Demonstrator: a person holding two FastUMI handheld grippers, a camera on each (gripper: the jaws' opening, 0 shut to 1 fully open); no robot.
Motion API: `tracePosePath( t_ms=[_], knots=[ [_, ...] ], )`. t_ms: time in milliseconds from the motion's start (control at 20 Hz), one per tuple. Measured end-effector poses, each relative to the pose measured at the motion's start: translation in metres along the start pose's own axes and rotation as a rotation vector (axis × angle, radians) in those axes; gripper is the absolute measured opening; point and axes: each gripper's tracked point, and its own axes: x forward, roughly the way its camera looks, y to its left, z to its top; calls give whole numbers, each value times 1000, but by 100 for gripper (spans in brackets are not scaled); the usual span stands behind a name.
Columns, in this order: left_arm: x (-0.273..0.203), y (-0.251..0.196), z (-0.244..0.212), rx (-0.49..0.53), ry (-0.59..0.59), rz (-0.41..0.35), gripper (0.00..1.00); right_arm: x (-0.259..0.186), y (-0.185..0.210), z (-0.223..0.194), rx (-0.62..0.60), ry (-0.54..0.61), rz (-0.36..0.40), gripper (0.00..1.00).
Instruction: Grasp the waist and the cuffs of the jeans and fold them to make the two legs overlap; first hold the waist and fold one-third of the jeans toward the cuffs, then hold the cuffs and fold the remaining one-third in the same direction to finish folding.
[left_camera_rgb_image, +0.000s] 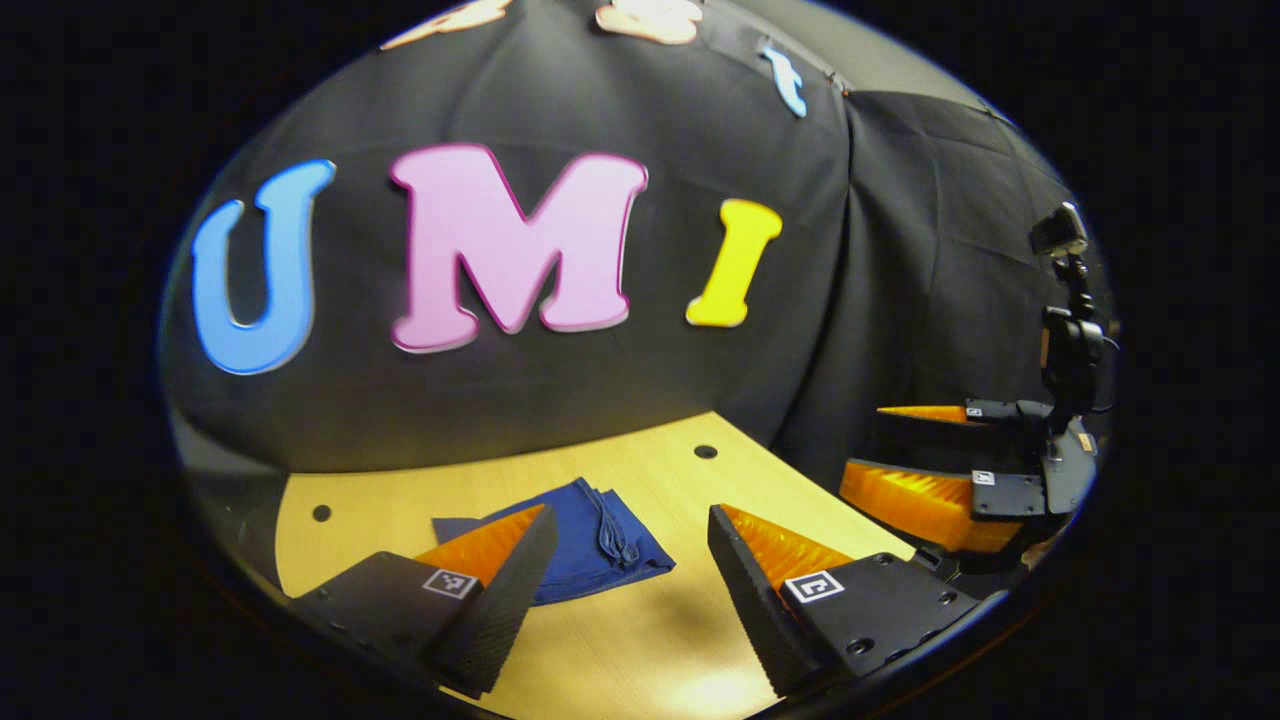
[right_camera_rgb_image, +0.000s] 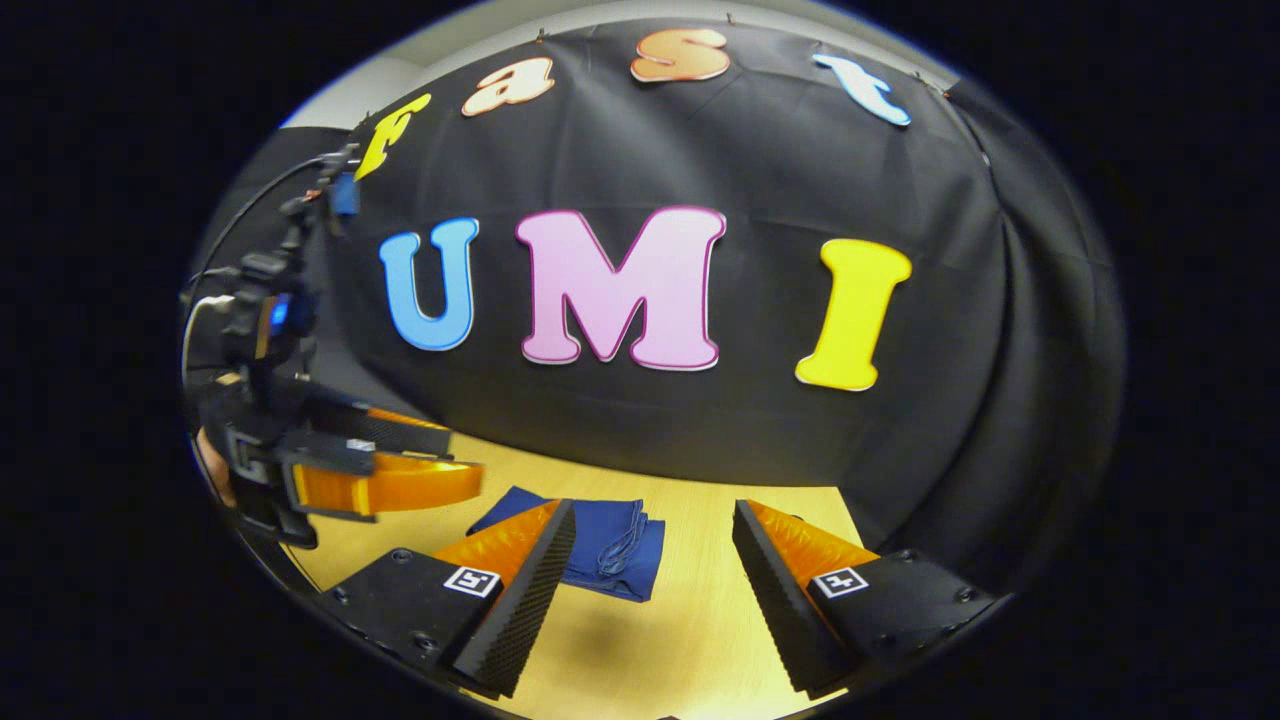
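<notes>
1. Left gripper view: your left gripper (left_camera_rgb_image: 632, 530) is wide apart, holding nothing, up above the wooden surface (left_camera_rgb_image: 640, 640).
2. The jeans (left_camera_rgb_image: 585, 535) lie folded small and flat on the surface, just past the fingers.
3. Right gripper view: your right gripper (right_camera_rgb_image: 654, 528) is wide too, with the jeans (right_camera_rgb_image: 600, 545) lying ahead of it.

- A light wooden counter (left_camera_rgb_image: 640, 640) spans the lower part of both views, its surface smooth and pale; a soft glare lies on it near the bottom edge
- Two small dark round holes sit in the counter, one (left_camera_rgb_image: 705, 451) near the far edge by the cloth, another (left_camera_rgb_image: 321, 513) toward the left side
- Black cloth (right_camera_rgb_image: 760, 420) hangs as the booth wall behind the counter, draped in folds at the right
</notes>
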Motion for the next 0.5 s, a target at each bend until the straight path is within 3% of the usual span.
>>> tracePosePath(
  t_ms=[250, 400, 450, 500],
  knots=[
    [-139, 3, 1, 10, -148, 132, 96, -81, 21, 14, 62, -82, -122, 96],
    [-202, -2, -10, -9, -215, 191, 96, -127, 32, 21, 41, -129, -147, 96],
    [-218, -2, -12, -7, -238, 218, 100, -138, 37, 21, 42, -136, -143, 96],
    [-231, -2, -11, 2, -264, 246, 96, -146, 45, 23, 47, -138, -122, 96]
  ],
)
